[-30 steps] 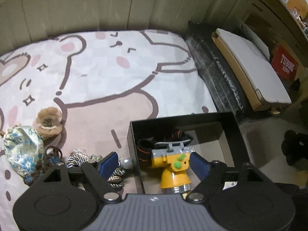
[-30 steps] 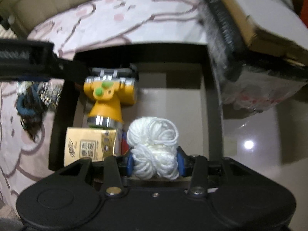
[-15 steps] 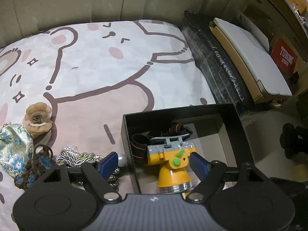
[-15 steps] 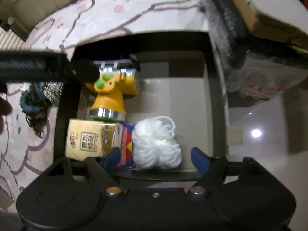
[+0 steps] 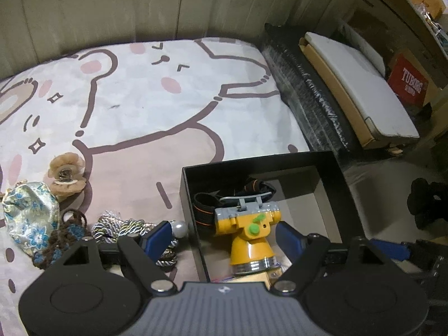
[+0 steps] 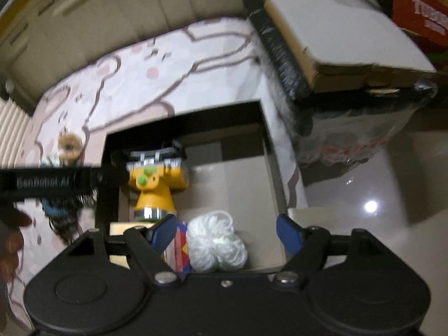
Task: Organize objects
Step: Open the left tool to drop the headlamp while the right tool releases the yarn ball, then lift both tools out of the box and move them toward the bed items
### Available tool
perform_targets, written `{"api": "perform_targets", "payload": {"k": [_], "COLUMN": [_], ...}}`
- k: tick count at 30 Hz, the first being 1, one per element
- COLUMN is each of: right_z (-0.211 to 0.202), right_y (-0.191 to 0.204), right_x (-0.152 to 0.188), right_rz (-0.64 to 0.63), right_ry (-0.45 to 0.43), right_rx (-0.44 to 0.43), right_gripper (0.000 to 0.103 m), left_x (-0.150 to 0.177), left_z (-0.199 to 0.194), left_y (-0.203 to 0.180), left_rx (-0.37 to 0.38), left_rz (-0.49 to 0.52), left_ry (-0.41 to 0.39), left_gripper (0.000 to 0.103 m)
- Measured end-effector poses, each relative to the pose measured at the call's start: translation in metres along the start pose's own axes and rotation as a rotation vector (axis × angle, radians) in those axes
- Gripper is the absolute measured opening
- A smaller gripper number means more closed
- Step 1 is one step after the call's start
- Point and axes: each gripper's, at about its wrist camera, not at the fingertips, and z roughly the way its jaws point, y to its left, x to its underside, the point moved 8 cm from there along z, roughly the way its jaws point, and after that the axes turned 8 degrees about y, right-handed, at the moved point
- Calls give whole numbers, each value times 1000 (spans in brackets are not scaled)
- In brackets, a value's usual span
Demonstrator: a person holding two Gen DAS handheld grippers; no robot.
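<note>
Released from the right gripper [image 6: 226, 232], whose fingers now stand apart, the white yarn ball [image 6: 216, 245] lies in the black box [image 6: 268, 145] just ahead, while the left gripper [image 5: 224, 236] hovers spread near the yellow headlamp [image 5: 249, 238]

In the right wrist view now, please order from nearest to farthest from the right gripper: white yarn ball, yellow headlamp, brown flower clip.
1. white yarn ball: between the right gripper fingers, in the black box.
2. yellow headlamp: box's left side.
3. brown flower clip: far left, outside the box.
</note>
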Motion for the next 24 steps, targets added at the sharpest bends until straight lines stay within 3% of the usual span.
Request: {"api": "perform_targets", "payload": {"k": [12,24], "right_z": [-47,-64], "right_y": [-2,3], "right_x": [5,16], "right_rz": [17,-21], "right_ry": [-126,-154], "right_rx": [29,76], "right_gripper": [79,83], "left_x": [14,33], "left_z": [-37,-61], "left_y": [-1,1], "left_rx": [-18,-73], "left_rz": [9,43], "left_ry": [-57,-81], "left_gripper": [82,82]}}
